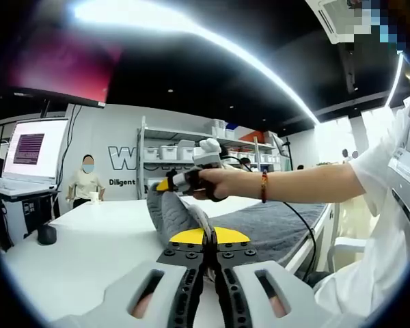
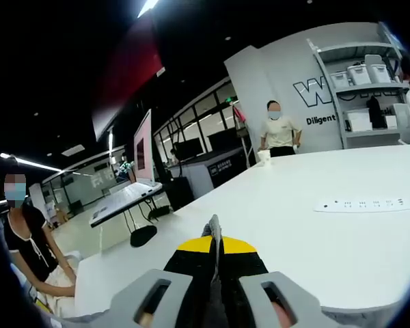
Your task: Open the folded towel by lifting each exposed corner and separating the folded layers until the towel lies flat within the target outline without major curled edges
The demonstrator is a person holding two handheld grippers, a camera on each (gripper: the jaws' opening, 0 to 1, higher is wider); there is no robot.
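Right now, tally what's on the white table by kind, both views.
Grey towel: 1
White power strip: 1
White cup: 1
Tools shut on the towel: 2, left tool, right tool
Total: 5

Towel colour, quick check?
Grey towel, clearest in the left gripper view.

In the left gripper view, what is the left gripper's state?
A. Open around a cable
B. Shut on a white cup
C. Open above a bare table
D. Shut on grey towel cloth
D: the left gripper has its jaws closed together on a raised fold of the grey towel, while the right gripper lifts another part of the towel further along.
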